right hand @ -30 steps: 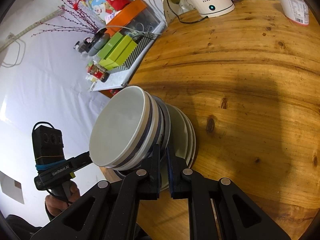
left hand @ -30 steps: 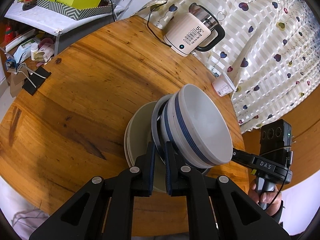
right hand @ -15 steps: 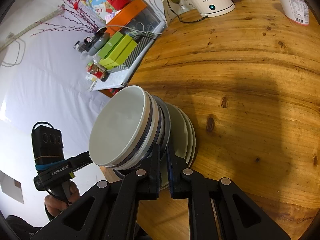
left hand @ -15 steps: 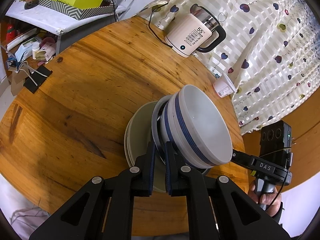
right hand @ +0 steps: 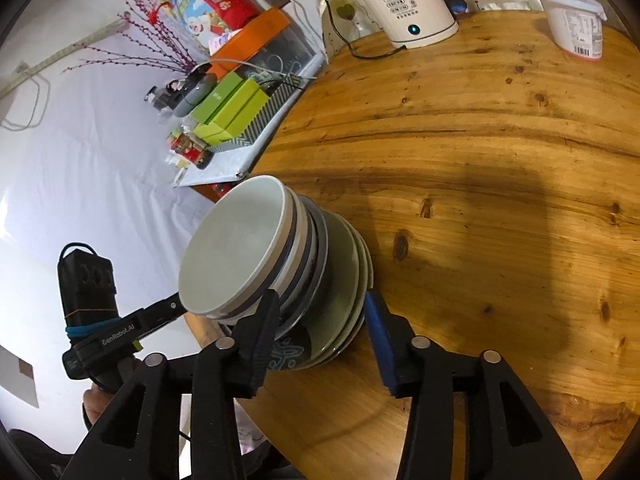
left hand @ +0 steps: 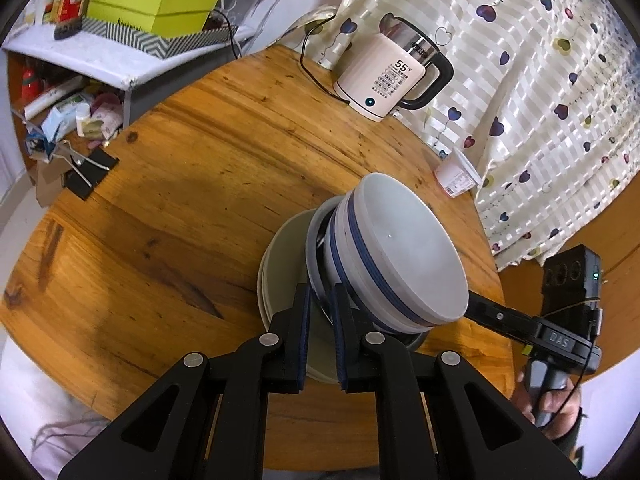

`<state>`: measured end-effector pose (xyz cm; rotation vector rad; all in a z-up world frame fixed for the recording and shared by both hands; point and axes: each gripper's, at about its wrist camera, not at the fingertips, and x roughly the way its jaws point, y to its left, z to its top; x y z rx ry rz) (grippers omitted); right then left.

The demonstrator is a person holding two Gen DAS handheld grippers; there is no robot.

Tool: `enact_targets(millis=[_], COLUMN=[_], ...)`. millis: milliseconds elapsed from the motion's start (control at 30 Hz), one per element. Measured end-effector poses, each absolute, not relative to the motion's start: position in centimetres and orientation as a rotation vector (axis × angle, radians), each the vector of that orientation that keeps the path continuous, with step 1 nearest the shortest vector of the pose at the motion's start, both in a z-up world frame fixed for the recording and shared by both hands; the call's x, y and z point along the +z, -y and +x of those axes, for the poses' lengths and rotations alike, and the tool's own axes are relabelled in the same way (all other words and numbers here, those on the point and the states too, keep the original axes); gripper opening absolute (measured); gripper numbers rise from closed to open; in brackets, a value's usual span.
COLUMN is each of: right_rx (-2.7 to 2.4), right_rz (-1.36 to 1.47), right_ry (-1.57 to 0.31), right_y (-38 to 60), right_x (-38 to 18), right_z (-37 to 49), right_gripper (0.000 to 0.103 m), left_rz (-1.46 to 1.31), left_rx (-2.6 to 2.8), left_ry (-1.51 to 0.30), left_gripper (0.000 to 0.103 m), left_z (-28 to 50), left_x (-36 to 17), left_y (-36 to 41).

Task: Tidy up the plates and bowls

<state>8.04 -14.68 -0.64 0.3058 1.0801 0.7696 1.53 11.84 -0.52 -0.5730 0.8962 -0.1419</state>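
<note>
A stack of white bowls with blue bands (left hand: 396, 256) sits on pale green plates (left hand: 286, 264) on the round wooden table (left hand: 180, 184). My left gripper (left hand: 320, 300) is shut on the near rim of the lowest bowl in the stack. In the right wrist view the same bowls (right hand: 240, 248) and plates (right hand: 348, 280) lie between the fingers of my right gripper (right hand: 320, 308), which is open around the stack's near edge. The right gripper's body shows at the right of the left wrist view (left hand: 560, 336).
A white electric kettle (left hand: 388, 80) with its cord stands at the table's far side. A white yogurt tub (left hand: 456, 176) lies by the heart-patterned curtain (left hand: 540, 80). Green boxes (left hand: 152, 4) sit on a side shelf. A black binder clip (left hand: 86, 172) lies at the left table edge.
My right gripper has opened from shut on the stack's rim to wide around it. My left gripper keeps its hold; the stack has barely moved.
</note>
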Motion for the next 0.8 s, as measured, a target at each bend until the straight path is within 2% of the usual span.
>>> enact_targets(millis=[133,200,267,333,467,600,733,800], right_rx=[0.77,0.77,0.771,0.771,0.77,0.757,0.731,0.717], right_rz=[0.283,0.266,0.253,0.235,0.193,0.143,0.082,0.045], right_ry=[-1.053,-1.033,-1.021,-1.007,-0.98,-0.949,-0.915,-0.904], right_y=[14.8,14.9,14.8,14.7,14.4,14.0,13.4,13.0], right_x=[0.1,0.6,1.0,1.3,1.8,2.4,2.6,2.5], right_z=[7.1,6.4,6.0,5.4,4.4,3.4,2.5,2.0], right_gripper=[0.05,0.058,0.061,0.064,0.071,0.072,0.077,0.078], left_rz=[-0.535,-0.512,-0.498,-0.483,-0.455,-0.416,-0.376,-0.354], left_rx=[-0.127,-0.114,-0.103,-0.093,-0.083,-0.066,-0.055,-0.048], left_ry=[-0.881,-0.872,-0.865,-0.856,-0.847,-0.838,-0.827,-0.827], left_gripper=[0.011,0.016,0.028,0.033,0.034,0.035,0.043,0.043], left_z=[1.0,0.6,0.3,-0.1,-0.7,-1.4,-1.8,-1.9], left_x=[0.1,0.5,0.8,1.1,1.5,1.8,1.9,1.9], left_y=[-11.3,-11.0,-10.8,-10.5,-9.8,-8.8,-7.8,-7.4])
